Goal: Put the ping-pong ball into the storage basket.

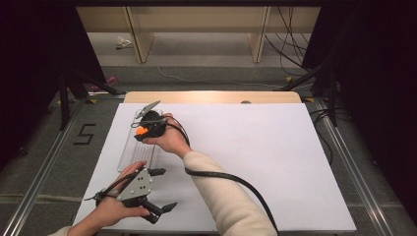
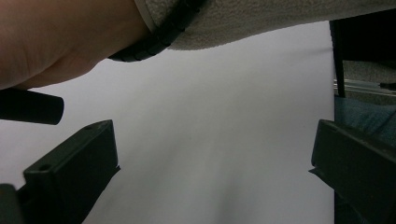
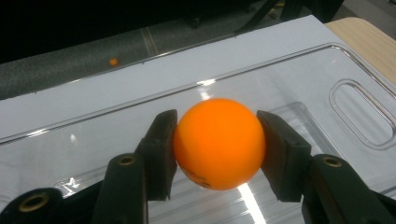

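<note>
Pinched between the two pads of the right gripper (image 3: 215,149) is one orange ball (image 3: 218,142), and in the right gripper view it is seen close, with dark print low on its skin and a pad pressed against each side. In the high view the same ball (image 1: 141,131) is reduced to a small orange spot at the front of the right gripper (image 1: 142,129), which is held over a clear plastic tray (image 1: 129,157) near the left edge of the white sheet (image 1: 255,162). In the right gripper view the tray (image 3: 327,70) is shown beneath and behind the ball, with a moulded oval recess; whether the ball touches it cannot be told. A second, tiny orange ball (image 3: 113,61) is seen far off on the grey floor. The left gripper (image 1: 158,189) is held at the near left of the sheet, well apart from the ball, and in the left gripper view its jaws are spread wide over bare white sheet (image 2: 210,140), with nothing between them. Two grippers, one tray and two balls are counted.
</note>
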A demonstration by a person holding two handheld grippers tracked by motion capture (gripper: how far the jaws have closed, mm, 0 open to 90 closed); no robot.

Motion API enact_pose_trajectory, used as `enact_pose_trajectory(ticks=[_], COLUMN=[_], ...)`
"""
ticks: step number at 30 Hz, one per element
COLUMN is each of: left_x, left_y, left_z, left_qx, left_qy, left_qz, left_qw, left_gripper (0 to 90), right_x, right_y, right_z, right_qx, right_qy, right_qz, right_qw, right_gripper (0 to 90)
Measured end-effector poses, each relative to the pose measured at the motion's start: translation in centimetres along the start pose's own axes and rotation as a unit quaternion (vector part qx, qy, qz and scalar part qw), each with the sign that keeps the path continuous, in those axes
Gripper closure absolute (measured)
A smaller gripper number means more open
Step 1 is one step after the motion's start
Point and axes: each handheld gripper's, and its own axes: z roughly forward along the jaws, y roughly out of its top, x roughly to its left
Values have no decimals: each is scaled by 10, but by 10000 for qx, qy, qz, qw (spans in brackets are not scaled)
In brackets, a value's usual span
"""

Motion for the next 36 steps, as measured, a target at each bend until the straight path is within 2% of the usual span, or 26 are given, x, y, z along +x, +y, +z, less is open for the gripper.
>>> enact_pose_trajectory(ticks=[9, 15, 29, 36], left_x=[-1, -1, -1, 0], left_y=[0, 0, 0, 0], left_z=[1, 1, 1, 1], left_qx=[-4, -4, 3, 1], left_qy=[-11, -4, 0, 14], left_qz=[-10, -6, -10, -39], left_qw=[10000, 10000, 10000, 10000], left_gripper=[0, 0, 0, 0], right_x=[0, -2, -9, -16], right_y=[0, -1, -14, -30], right_z=[0, -5, -41, -65], right_qx=[-69, -229, -540, -612], right_qy=[-67, -170, -291, -381], right_qz=[67, 183, 362, 519], right_qw=[9999, 9994, 9975, 9960], right_gripper=[487, 387, 180, 168])
